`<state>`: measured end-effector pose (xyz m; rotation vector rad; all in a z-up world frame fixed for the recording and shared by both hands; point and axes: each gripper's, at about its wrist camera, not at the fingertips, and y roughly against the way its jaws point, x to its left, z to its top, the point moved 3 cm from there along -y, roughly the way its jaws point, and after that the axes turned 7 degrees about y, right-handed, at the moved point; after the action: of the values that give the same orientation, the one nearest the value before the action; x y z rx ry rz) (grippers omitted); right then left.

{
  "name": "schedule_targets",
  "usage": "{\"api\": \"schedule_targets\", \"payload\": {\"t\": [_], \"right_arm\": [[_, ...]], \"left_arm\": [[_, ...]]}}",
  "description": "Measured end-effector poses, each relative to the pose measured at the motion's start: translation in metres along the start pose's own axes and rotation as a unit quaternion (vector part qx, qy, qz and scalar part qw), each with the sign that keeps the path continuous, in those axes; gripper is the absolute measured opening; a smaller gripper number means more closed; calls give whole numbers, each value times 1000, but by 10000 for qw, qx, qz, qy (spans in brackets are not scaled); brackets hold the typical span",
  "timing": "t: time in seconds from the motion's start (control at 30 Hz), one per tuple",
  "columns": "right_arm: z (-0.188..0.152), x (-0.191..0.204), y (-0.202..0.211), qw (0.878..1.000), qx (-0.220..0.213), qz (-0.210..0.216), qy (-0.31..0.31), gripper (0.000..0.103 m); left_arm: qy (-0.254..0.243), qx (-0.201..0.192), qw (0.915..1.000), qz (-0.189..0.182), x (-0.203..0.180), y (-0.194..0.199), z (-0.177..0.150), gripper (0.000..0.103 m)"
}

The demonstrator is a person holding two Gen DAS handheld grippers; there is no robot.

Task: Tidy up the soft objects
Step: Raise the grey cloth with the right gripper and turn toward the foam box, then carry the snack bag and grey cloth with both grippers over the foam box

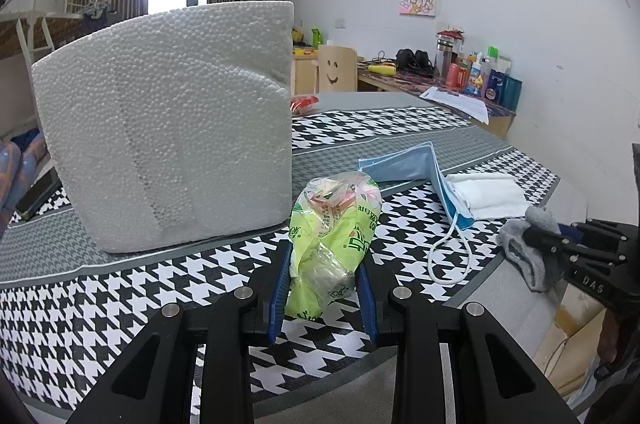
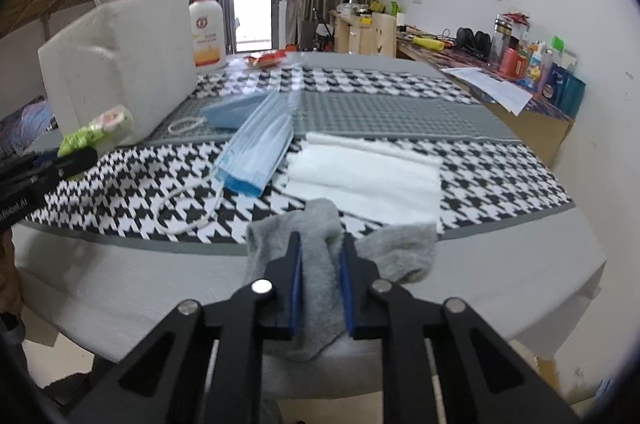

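Both tongs are clenched on something soft: the left tongs (image 1: 325,282) grip a crumpled green plastic bag (image 1: 334,228), and the right tongs (image 2: 322,288) pinch a grey sock (image 2: 320,264) at the near edge of the desk (image 2: 400,96).

Biggest thing on the desk is the white foam block (image 1: 168,128), standing upright at the left, with the bag held just in front of its right corner. Next in size, the folded white towel (image 2: 368,176) lies flat on the houndstooth cloth just beyond the sock. Beside it on the left, the blue face masks (image 2: 256,148) run away from the near edge towards the far side, one ear loop (image 2: 184,212) trailing towards the near edge.

The bag's long axis points forward, along the fingers and away from the wrist, its loose top sticking out beyond the tips. The sock's gripped fold runs the same way, with the rest spilling right and sagging below the blue pads.

Risks, as I judge them: the bag is slick and mostly air, so it could squirm out of the pads if swung. The sock's hanging end could drag the towel or snag the loop, pulling the masks askew.
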<state>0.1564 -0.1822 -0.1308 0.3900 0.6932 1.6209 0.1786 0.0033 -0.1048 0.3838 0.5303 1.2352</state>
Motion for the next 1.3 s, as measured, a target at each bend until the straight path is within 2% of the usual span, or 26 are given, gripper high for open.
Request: {"api": "schedule_targets", "payload": {"t": [0.27, 0.7, 0.93, 1.3], "right_arm": [[29, -2, 35, 9982, -562, 167, -91, 20], [65, 10, 82, 9885, -1420, 522, -76, 20], [75, 16, 90, 9851, -1617, 581, -24, 20], [82, 44, 85, 9808, -1663, 1003, 201, 20]], "left_arm": [[-104, -405, 9991, -26, -12, 37, 13, 32], [-157, -1151, 9929, 238, -12, 101, 37, 32], [-135, -1309, 9907, 349, -9, 116, 39, 32], [-61, -1368, 9883, 673, 5, 132, 37, 32]]}}
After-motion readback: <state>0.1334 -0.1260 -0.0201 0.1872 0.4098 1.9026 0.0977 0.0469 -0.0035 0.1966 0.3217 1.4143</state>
